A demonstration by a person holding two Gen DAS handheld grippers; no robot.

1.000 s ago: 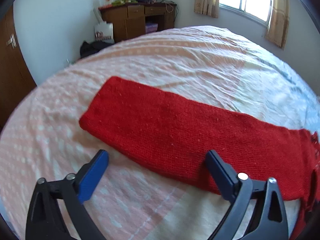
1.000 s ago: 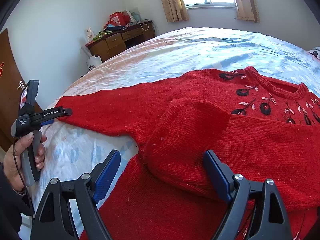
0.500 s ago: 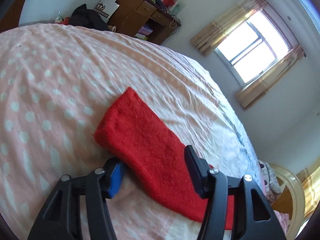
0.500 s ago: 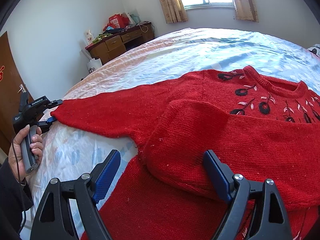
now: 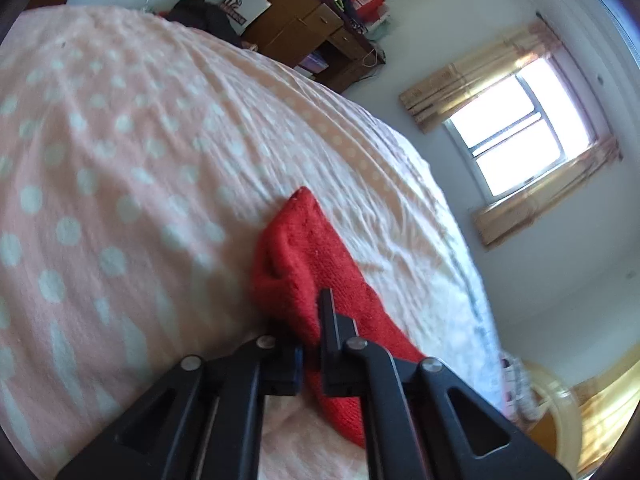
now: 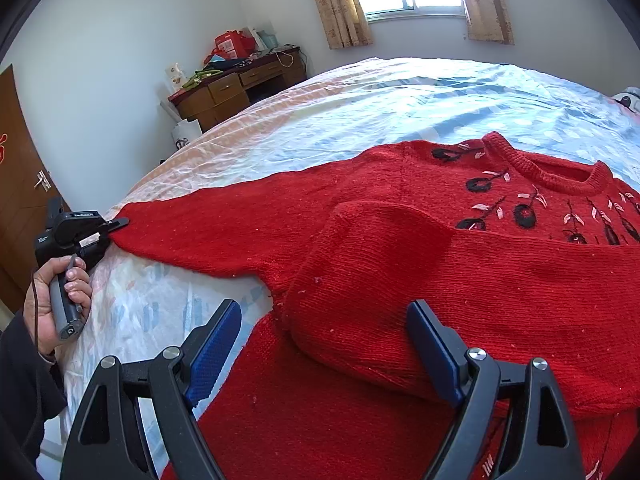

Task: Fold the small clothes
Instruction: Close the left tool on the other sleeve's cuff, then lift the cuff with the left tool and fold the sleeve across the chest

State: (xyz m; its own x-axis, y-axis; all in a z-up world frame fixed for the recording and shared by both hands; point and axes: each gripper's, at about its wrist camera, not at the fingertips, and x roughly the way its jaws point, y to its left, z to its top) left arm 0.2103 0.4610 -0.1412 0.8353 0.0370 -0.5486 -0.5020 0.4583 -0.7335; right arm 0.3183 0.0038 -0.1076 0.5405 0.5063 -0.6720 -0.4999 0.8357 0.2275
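Note:
A red knitted sweater with dark flower embroidery lies flat on the bed. One sleeve is folded across its chest; the other sleeve stretches out to the left. My left gripper is shut on that sleeve's cuff, which bunches up between the pads. In the right wrist view the left gripper sits at the sleeve end, held by a hand. My right gripper is open and empty, hovering over the sweater's lower body near the folded sleeve.
The bed sheet is pink with white dots, turning pale blue toward the window. A wooden desk with clutter stands by the far wall. A brown door is at the left.
My left gripper turned, moved to the sleeve's cuff and closed on it. The cuff now bunches between its pads. My right gripper stayed open in place.

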